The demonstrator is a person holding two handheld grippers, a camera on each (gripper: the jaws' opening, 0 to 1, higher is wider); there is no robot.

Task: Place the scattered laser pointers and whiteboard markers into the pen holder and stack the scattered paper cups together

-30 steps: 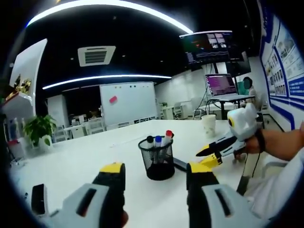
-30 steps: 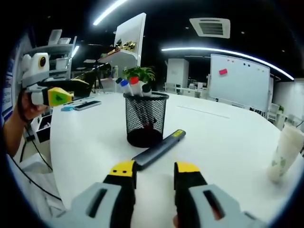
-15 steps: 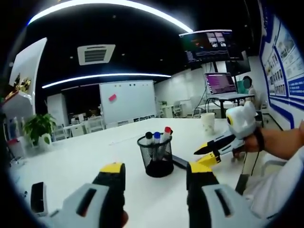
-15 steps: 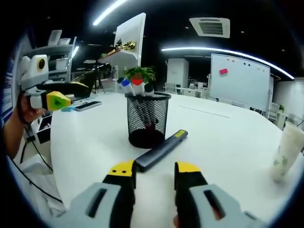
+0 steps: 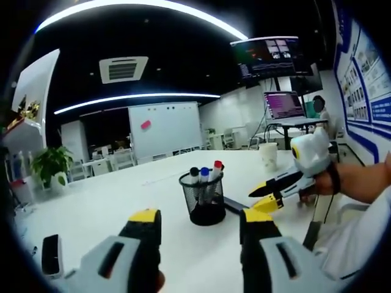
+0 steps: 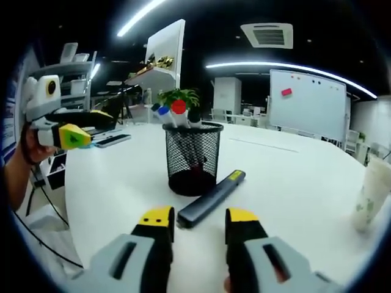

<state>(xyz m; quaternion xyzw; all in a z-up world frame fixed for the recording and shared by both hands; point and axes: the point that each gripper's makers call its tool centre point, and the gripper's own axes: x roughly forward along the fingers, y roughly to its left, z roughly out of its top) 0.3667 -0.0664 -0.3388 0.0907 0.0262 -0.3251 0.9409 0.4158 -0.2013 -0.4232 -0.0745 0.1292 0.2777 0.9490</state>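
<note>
White conference table (image 6: 293,177) in an open office: the right gripper (image 6: 198,221) hovers with jaws parted and empty just short of a dark laser pointer (image 6: 211,199) with a yellow-tipped end, apparently lined up to take it. It lies flat beside the black mesh pen holder (image 6: 192,159), already stocked with markers (image 6: 178,110). The left gripper (image 5: 198,221), parted and empty, faces the holder; a paper cup (image 6: 370,198) stands well apart.
</note>
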